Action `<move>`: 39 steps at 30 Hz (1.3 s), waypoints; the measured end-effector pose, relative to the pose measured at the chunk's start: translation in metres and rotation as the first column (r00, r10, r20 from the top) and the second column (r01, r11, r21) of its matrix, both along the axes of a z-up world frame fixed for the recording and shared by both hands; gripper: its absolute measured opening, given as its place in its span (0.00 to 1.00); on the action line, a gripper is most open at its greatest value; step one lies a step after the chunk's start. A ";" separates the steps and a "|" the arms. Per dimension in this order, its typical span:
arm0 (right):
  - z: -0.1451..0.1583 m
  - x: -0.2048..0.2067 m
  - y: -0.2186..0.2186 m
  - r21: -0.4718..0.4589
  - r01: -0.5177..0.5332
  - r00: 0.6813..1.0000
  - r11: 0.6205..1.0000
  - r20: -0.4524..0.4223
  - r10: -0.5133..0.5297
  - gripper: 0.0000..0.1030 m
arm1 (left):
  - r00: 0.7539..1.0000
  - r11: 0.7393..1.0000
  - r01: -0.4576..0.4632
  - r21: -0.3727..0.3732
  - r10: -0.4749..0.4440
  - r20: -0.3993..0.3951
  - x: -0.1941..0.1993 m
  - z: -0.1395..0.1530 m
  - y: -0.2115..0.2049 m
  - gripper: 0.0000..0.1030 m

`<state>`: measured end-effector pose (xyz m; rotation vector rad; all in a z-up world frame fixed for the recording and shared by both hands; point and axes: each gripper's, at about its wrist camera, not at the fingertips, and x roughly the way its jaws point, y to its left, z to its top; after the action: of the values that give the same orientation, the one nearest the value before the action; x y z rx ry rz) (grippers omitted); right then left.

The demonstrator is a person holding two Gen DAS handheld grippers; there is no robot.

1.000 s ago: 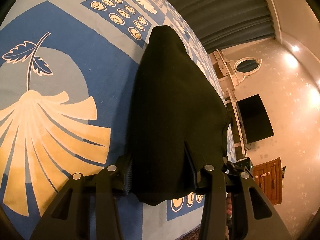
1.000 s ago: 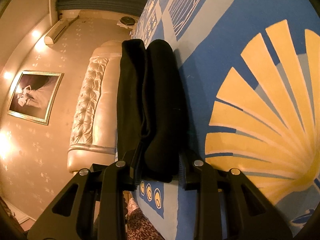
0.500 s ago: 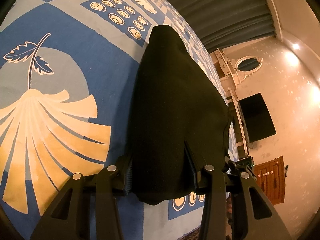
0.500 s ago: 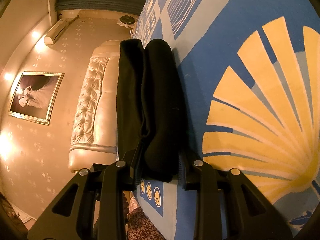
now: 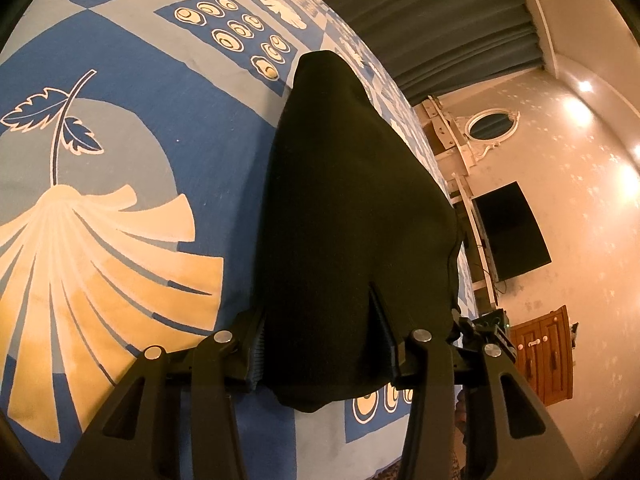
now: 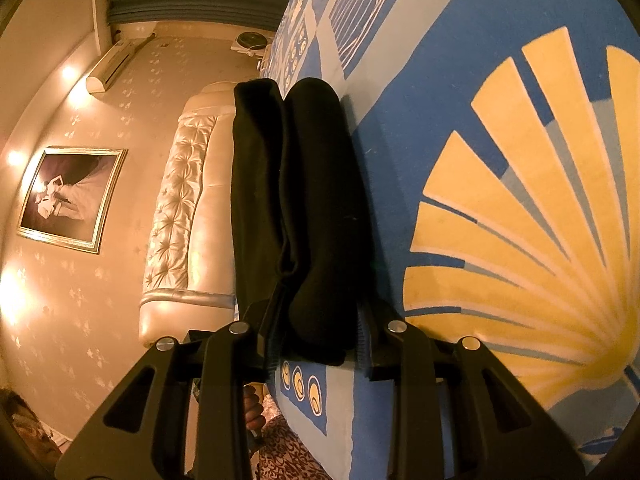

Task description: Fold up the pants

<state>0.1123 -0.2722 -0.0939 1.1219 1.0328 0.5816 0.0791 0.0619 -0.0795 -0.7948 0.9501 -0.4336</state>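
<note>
Your left gripper (image 5: 322,354) has its fingers (image 5: 256,350) about halfway apart, and they have just been opening a little. The black pants (image 5: 352,232) lie between them. The left finger touches the edge of the cloth. The right finger sits on top of the cloth, and you cannot tell if it presses hard. The pants reach away from you across the blue rug (image 5: 160,112) with its yellow shell shapes.

Your right gripper (image 6: 318,344) has its fingers (image 6: 270,340) closer together. They squeeze a thick rolled fold of the same pants (image 6: 320,200) from both sides. The cloth fills the gap between them. A second, flatter layer of the pants lies just beside the roll, on the left in this view. This end also rests on the rug (image 6: 420,60), close to its edge.

Past the rug you can see a cream tufted sofa (image 6: 192,216) and a framed picture (image 6: 68,196) on the wall.
</note>
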 end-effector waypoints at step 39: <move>0.030 -0.059 -0.024 -0.192 0.027 0.999 0.981 -0.032 -0.034 0.57 | 1.000 0.946 -0.015 0.324 0.011 0.015 -0.029 0.028 -0.042 0.76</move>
<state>0.0532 -0.2965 -0.0639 0.9792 1.0765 0.4286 0.0503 0.0202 -0.0513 -0.4970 0.9726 -0.2602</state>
